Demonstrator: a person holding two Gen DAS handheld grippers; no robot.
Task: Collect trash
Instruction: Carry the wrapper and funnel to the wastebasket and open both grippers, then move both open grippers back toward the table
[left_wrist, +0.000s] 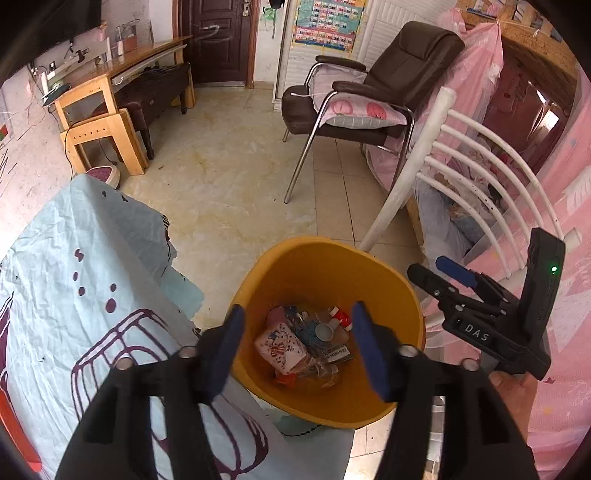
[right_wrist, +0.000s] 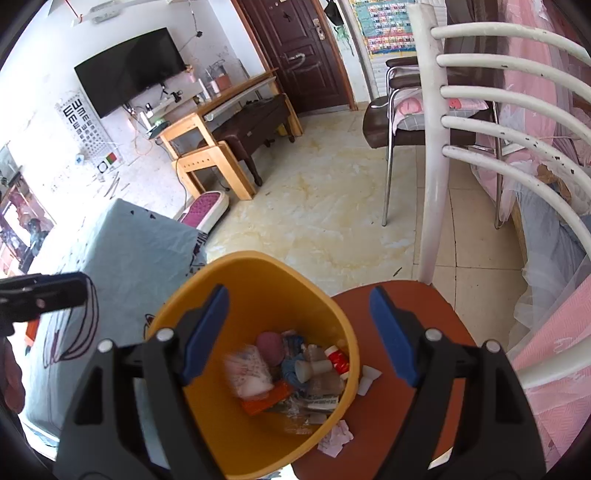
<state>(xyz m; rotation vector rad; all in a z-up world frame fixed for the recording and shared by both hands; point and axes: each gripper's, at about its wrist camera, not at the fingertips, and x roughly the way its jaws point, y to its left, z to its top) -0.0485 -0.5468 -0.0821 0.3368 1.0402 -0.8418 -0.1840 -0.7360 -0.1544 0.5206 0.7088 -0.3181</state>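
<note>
Both claws gape wide and hold nothing. The left claw (left_wrist: 297, 347) hangs over the mouth of the yellow bin (left_wrist: 402, 291), and the right claw (right_wrist: 299, 332) hangs over the same bin (right_wrist: 258, 273) from the other side, its right finger out above the brown chair seat (right_wrist: 436, 332).

Most of the trash already lies in the bottom of the bin: a printed soft packet (right_wrist: 249, 371), a small paper cup (right_wrist: 312, 367), a red-and-white bottle (right_wrist: 338, 358), crumpled clear film and an orange wrapper. What looks left to collect are the white paper scraps (right_wrist: 338, 437) on the chair seat, touching the outside of the bin wall near the seat's front edge, with another scrap (right_wrist: 367, 380) a little farther back.

These scraps are likely very light, limp and thin, lying flat on a hard seat. I would pinch a raised crease or curled corner, since a flat sheet may slide away under the pads.

The bin stands on the tiled floor between the seat and the blue patterned cloth (left_wrist: 74, 280).
</note>
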